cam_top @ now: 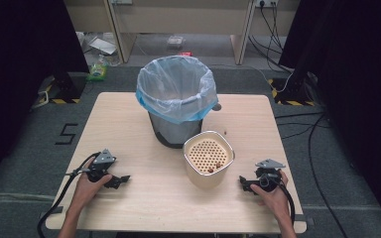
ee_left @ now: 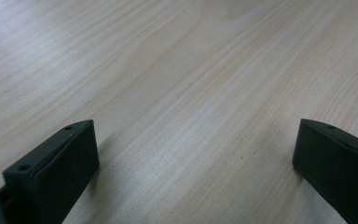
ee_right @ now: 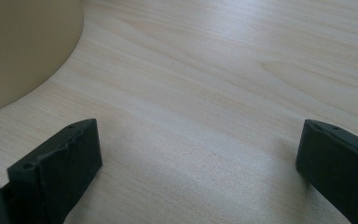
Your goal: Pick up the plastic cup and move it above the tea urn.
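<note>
A cream container (cam_top: 209,159) with a perforated insert and a few small brown bits inside stands at the middle of the wooden table (cam_top: 129,114). Behind it sits a dark bin lined with a pale blue plastic bag (cam_top: 176,91). My left gripper (cam_top: 120,180) rests on the table at the front left, held by a hand, jaws wide apart over bare wood (ee_left: 191,116). My right gripper (cam_top: 244,183) lies at the front right, just beside the container, whose curved cream wall (ee_right: 23,51) fills the upper left of the right gripper view. Its jaws also stand apart with nothing between them.
A small brown crumb (cam_top: 225,132) lies on the table right of the bin. Cables (cam_top: 297,124) run over the grey floor to the right. Stand feet with yellow-black tape (cam_top: 52,96) flank the table's far corners. Bare wood stretches along the front edge.
</note>
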Demonstrator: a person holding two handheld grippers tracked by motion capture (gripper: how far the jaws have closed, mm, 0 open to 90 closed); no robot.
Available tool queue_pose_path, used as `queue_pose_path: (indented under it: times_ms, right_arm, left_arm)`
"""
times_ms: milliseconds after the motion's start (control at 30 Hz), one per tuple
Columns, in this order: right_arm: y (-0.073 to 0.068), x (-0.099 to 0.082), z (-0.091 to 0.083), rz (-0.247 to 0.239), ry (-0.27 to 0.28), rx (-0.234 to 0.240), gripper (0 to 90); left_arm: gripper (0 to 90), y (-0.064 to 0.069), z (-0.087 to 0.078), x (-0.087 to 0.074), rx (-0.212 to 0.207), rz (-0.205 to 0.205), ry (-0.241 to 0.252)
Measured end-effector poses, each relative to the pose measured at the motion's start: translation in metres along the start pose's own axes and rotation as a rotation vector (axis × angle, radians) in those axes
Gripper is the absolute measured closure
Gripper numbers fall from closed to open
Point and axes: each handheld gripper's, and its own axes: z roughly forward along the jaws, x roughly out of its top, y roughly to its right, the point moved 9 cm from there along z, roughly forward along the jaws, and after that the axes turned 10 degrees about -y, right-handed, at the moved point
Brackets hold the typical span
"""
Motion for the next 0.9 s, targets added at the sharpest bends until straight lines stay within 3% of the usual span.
queue_pose_path:
  times_ms: [167, 233, 300, 400, 667, 767, 900]
  right_arm:
    - [0.0, 0.0, 0.0, 0.011, 0.005, -0.005, 2.7]
    - [0.002, 0.002, -0.003, 0.011, 0.018, -0.004, 17.1]
    - [0.001, 0.002, -0.004, 0.008, 0.027, 0.002, 21.6]
    - [0.003, 0.003, -0.004, -0.007, 0.034, -0.009, 18.3]
    - [0.002, 0.017, -0.019, 0.014, 0.091, 0.03, 25.0]
    - [0.005, 0.027, -0.02, -0.011, 0.103, 0.015, 26.8]
    - [0.006, 0.037, -0.022, -0.008, 0.107, 0.004, 27.9]
  left_arm:
    - [0.0, 0.0, 0.0, 0.0, 0.0, 0.0, 0.0]
    - [0.0, 0.0, 0.0, 0.0, 0.0, 0.0, 0.0]
    - [0.0, 0.0, 0.0, 0.0, 0.0, 0.0, 0.0]
    - [0.0, 0.0, 0.0, 0.0, 0.0, 0.0, 0.0]
    - [0.0, 0.0, 0.0, 0.0, 0.0, 0.0, 0.0]
    - [0.0, 0.0, 0.0, 0.0, 0.0, 0.0, 0.0]
    - [0.0, 0.0, 0.0, 0.0, 0.0, 0.0, 0.0]
